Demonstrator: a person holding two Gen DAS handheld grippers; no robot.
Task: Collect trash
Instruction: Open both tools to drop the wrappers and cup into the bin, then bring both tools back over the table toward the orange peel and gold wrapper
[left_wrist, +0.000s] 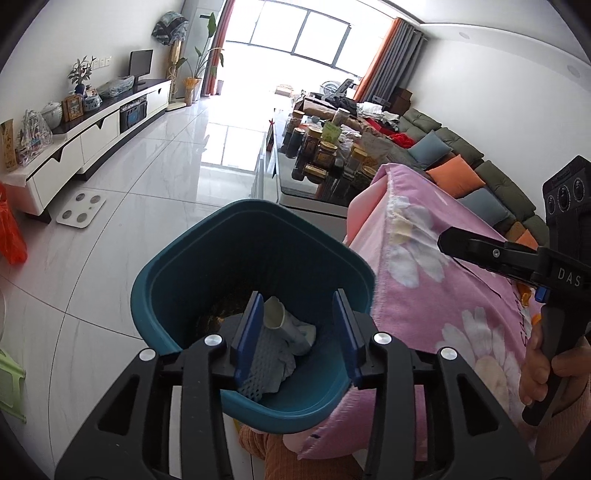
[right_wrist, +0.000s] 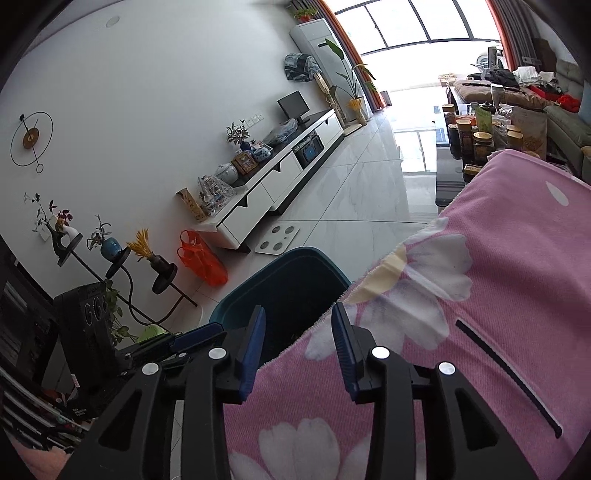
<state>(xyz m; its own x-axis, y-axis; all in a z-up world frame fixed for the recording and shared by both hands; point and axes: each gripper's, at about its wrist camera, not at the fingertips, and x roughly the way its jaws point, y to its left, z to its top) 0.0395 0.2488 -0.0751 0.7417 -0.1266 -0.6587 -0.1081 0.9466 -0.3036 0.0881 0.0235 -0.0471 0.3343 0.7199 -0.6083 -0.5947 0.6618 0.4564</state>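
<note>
Black arms of the left gripper (left_wrist: 299, 332) fill the bottom of the left wrist view, its blue fingers (left_wrist: 249, 336) standing apart with nothing clamped between them, hanging right over the mouth of the teal trash bin (left_wrist: 166, 295). Down inside the bin, lower middle of the frame, there's a white paper cup (left_wrist: 275, 314) lying on its side on some white foam netting (left_wrist: 264, 363) and crumpled tissue, so the trash sits in the bin, not in the grip. At the right edge of that view you can see the right gripper (left_wrist: 448, 242) side-on, held by a hand (left_wrist: 543, 365) over the pink floral blanket (left_wrist: 443, 295). From the right wrist view, the right gripper's fingers (right_wrist: 253, 350) are also released, empty, straddling the blanket's fringed edge just beside the bin. White tile floor (left_wrist: 147, 177) runs up the middle, with a white bathroom scale (left_wrist: 81, 210) at left and an orange plastic bag (right_wrist: 201, 258) by the TV cabinet (right_wrist: 280, 184).
</note>
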